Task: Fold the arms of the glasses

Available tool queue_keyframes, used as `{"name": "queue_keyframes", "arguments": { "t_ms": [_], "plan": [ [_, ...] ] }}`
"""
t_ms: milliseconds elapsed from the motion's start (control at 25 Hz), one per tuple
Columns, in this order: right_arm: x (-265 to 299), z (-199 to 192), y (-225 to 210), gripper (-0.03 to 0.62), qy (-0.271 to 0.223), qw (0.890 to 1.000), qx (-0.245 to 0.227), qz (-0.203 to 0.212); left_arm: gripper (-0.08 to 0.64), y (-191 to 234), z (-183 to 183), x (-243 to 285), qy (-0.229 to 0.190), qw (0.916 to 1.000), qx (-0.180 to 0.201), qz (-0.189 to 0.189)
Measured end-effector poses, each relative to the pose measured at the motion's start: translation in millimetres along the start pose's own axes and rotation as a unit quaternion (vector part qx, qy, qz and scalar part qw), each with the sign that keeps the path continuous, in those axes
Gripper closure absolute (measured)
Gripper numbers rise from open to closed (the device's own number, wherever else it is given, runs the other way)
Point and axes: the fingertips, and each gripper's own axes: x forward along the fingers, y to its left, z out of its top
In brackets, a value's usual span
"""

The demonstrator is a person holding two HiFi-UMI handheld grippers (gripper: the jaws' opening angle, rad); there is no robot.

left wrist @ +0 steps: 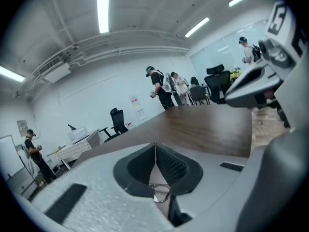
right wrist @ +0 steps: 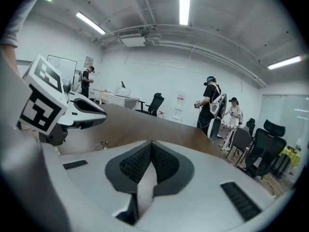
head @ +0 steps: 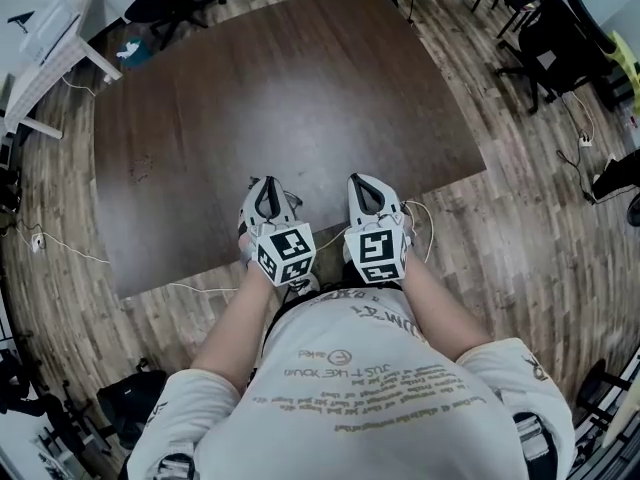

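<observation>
Both claws are held close to the body at the near edge of the dark brown table. They sit side by side and do not touch.

Left claw: in its own view the pads are pressed together along their whole line. In the gap behind the pads we see a thin metal loop, which we take for a rim of the glasses. We cannot tell whether the pads nip any part of it. The right gripper view shows a small metal glint under the left claw, at the table edge. It is too small to identify.

Right claw: pads pressed together, nothing between them.

Writing:
- Each claw carries a marker cube with black-and-white square patterns and no letters.
- The shirt bears tan print, upside down in the head view. One line appears to read "JUST LIKE YOURS"; the rest is too small.
- The paper sheets on the far wall are unreadable.
</observation>
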Motion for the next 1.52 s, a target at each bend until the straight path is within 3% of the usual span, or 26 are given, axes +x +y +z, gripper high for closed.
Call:
{"name": "queue_keyframes", "arguments": {
  "t_ms": [240, 400, 640, 1000, 1520],
  "plan": [
    [5.2, 63.6, 30.0, 0.578, -0.061, 0.997, 0.039, 0.040, 0.545, 56.0, 47.8, -38.4, -0.052, 0.9906, -0.126, 0.002],
    [0.1, 119.7, 52.0, 0.578, -0.119, 0.989, 0.064, 0.065, 0.545, 94.2, 67.9, -67.0, -0.077, 0.9829, -0.167, 0.006],
    [-23.3, 171.9, 95.7, 0.581, -0.172, 0.976, 0.089, 0.099, 0.546, 134.8, 65.4, -110.2, -0.095, 0.9778, -0.186, 0.019],
    [-28.2, 170.4, 128.1, 0.581, -0.163, 0.978, 0.091, 0.097, 0.546, 151.0, 39.2, -124.9, -0.073, 0.9806, -0.181, 0.019],
    [-38.7, 156.4, 122.4, 0.581, -0.152, 0.981, 0.091, 0.075, 0.545, 141.7, 41.7, -124.2, -0.075, 0.9843, -0.159, 0.014]
  ]
}}
